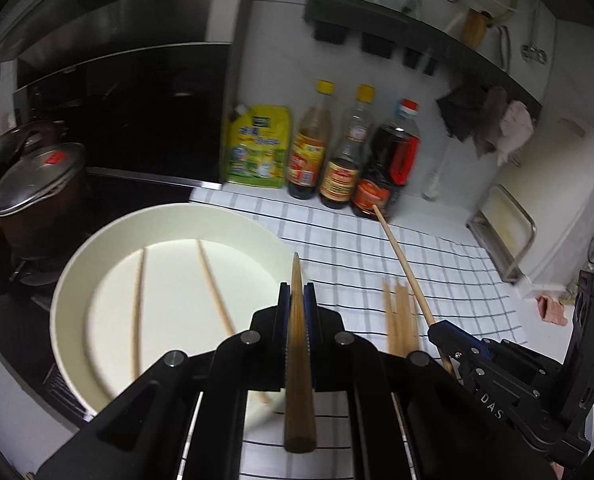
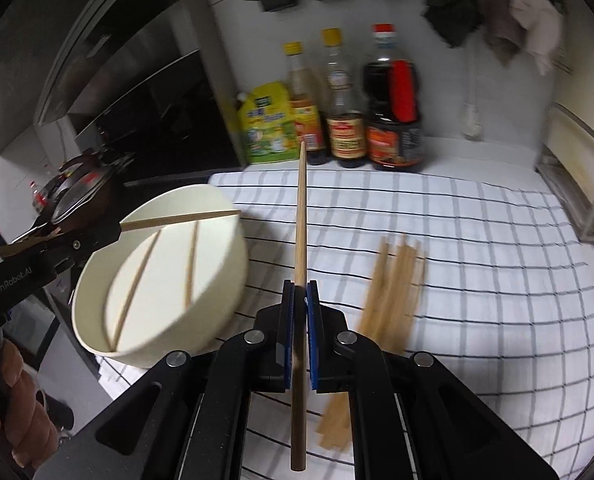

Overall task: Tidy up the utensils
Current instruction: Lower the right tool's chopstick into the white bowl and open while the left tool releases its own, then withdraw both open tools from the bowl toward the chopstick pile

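A white round bowl sits at the left edge of a checked cloth, with two chopsticks lying in it. My left gripper is shut on a wooden chopstick, held over the bowl's right rim; from the right wrist view this gripper holds its chopstick across the bowl's top. My right gripper is shut on another chopstick that points towards the bottles; it also shows in the left wrist view. Several loose chopsticks lie on the cloth.
Three sauce bottles and a yellow pouch stand against the back wall. A lidded pot sits on the stove at left. A metal rack stands at right. The checked cloth covers the counter.
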### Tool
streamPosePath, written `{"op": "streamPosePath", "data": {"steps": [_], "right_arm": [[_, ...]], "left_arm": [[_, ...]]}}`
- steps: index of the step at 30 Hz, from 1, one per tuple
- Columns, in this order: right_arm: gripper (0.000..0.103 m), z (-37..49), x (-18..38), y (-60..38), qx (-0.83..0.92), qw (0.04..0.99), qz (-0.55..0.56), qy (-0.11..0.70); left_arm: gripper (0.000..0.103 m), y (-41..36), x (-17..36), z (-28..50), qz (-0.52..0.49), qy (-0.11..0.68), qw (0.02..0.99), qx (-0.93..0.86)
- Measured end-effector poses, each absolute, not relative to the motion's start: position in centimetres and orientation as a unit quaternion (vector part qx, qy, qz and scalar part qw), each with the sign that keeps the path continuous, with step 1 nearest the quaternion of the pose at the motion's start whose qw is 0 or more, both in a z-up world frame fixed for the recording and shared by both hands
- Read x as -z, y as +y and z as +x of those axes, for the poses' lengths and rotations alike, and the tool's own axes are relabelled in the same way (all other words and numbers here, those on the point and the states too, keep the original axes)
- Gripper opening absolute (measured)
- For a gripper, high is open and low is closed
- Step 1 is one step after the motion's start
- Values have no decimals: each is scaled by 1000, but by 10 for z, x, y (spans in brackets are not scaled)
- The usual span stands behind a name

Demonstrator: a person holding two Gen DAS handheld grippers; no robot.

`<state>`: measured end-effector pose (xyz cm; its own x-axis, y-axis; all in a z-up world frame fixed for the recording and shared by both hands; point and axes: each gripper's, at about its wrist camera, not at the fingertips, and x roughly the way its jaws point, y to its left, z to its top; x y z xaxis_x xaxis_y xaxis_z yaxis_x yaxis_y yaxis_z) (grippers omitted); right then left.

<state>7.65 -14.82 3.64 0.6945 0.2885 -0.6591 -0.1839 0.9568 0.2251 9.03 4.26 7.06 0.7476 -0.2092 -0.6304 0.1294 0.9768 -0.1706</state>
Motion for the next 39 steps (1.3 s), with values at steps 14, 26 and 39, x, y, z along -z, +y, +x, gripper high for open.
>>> {"op": "streamPosePath", "data": {"steps": [14, 26, 39], "right_arm": [[6, 144, -18, -14, -222, 881, 14, 416], [6, 171, 15, 11, -227, 853, 21, 470], [11, 152, 0, -2, -209, 872, 21, 443]], "left_arm": [[7, 136, -30, 128, -79, 378, 922, 13], [8, 148, 12, 151, -78, 435, 897, 7], [56, 163, 2, 131, -93, 413, 906, -22]]}}
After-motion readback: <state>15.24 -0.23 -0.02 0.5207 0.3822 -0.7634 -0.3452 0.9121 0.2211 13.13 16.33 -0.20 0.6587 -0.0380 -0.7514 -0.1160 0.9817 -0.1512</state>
